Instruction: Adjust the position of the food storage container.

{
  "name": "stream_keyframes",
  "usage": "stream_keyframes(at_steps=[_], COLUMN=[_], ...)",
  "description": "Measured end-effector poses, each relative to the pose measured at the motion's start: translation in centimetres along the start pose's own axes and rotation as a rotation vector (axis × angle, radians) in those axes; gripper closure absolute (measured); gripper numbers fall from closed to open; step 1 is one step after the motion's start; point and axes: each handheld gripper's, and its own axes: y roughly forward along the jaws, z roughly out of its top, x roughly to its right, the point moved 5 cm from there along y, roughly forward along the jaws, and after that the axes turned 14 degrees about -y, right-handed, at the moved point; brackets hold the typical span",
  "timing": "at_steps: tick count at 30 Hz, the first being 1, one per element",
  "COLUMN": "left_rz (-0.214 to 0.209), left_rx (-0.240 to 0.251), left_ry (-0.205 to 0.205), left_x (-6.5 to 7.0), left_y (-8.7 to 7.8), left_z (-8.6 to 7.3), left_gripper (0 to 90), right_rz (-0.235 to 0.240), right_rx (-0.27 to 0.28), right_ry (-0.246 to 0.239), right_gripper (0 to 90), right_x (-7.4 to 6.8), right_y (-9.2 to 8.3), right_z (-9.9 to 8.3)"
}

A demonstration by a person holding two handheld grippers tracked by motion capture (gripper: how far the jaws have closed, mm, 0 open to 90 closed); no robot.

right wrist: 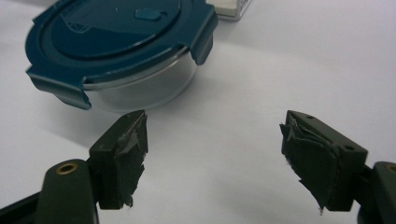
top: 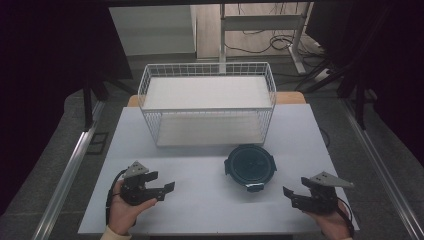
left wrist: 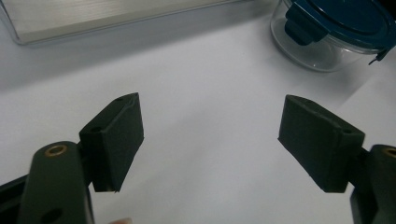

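Both grippers rest near the table's front edge: left gripper (top: 159, 184) and right gripper (top: 294, 196), jaws wide apart, empty. Lidded container (top: 250, 166) sits before the wire basket (top: 207, 102), nearer the right gripper. Left gripper view: container (left wrist: 336, 32) well ahead, rightward. Right gripper view: container (right wrist: 119, 51) just ahead, leftward.
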Motion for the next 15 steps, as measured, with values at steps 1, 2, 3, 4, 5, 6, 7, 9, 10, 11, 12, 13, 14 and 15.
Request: stream_keyframes(at_steps=[1,2,3,4,5,6,7,9,10,11,12,13,14,15], left_rz=[0.000,0.000,0.003,0.003,0.004,0.003,-0.001,-0.008,-0.008,-0.010,-0.012,-0.015,-0.017,-0.018], left_rx=[0.004,0.004,0.004,0.004,0.004,0.004,0.003,-0.001,-0.001,-0.003,-0.006,-0.009,-0.012,-0.015], left_ry=[-0.003,-0.003,-0.001,-0.001,0.000,0.001,0.001,0.005,0.005,0.007,0.008,0.008,0.011,0.009], left_x=[0.0,0.0,0.0,0.0,0.0,0.0,0.1,0.1,0.1,0.0,0.0,0.0,-0.1,-0.1], left_y=[-0.1,-0.1,-0.1,-0.1,-0.1,-0.1,-0.1,-0.2,-0.2,-0.2,-0.2,-0.2,-0.1,-0.1], left_z=[0.0,0.0,0.1,0.1,0.1,0.1,0.1,0.0,0.0,0.0,0.0,0.0,0.0,-0.1], left_gripper=[21.8,21.9,21.8,21.8,21.8,21.7,21.6,21.4,21.4,21.4,21.4,21.4,21.4,21.3], right_rz=[0.003,0.003,0.016,0.019,0.019,0.019,0.018,0.010,0.010,0.007,0.003,0.003,0.007,0.005], right_rx=[0.002,0.002,-0.006,-0.012,-0.012,-0.012,-0.012,-0.019,-0.019,-0.022,-0.029,-0.040,-0.050,-0.066], right_ry=[-0.005,-0.005,-0.020,-0.023,-0.023,-0.021,-0.014,-0.006,-0.006,-0.004,-0.001,-0.007,-0.009,-0.011], right_gripper=[22.4,22.4,24.0,25.6,25.6,26.2,26.8,27.7,27.7,28.0,28.9,30.2,31.2,34.0], right_x=[-0.1,-0.1,-0.2,-0.2,-0.2,-0.1,0.1,0.4,0.4,0.5,0.5,0.6,0.6,0.6], right_y=[-0.2,-0.2,-0.3,-0.3,-0.3,-0.4,-0.5,-0.7,-0.7,-0.7,-0.7,-0.6,-0.5,-0.2], right_z=[0.4,0.4,0.9,1.1,1.1,1.5,1.8,2.9,2.9,3.2,3.5,3.9,4.1,4.7])
